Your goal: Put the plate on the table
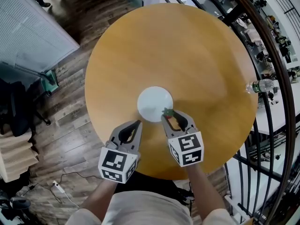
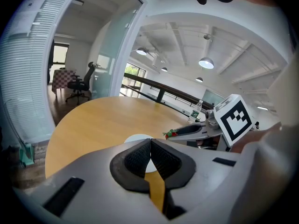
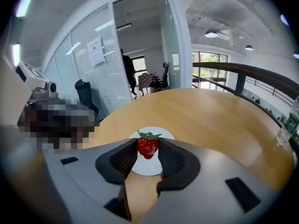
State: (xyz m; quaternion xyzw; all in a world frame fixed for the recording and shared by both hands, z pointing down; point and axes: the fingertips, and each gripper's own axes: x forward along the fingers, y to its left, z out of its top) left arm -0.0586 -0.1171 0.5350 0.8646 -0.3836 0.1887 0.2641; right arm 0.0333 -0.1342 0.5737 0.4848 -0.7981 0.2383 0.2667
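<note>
The plate (image 1: 153, 102) lies on the table (image 1: 187, 50), near its middle and a little toward the near edge. The strawberry (image 1: 168, 111) sits between the jaws of the right gripper (image 1: 170, 115), over the plate's near right rim. The left gripper (image 1: 137, 123) is left of it, over the table, just beside the plate. A bottle (image 1: 261, 85) is beyond the table's right edge, off the table.

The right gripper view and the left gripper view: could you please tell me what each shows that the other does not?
Only the right gripper view: the right tool clamped on the strawberry, seen head on, and a person standing in the far doorway.
Only the left gripper view: the left tool, jaws together and empty, and the right tool's marker cube from the side.
Both: the round wooden table, the white plate lying on it, the strawberry and a water bottle.
</note>
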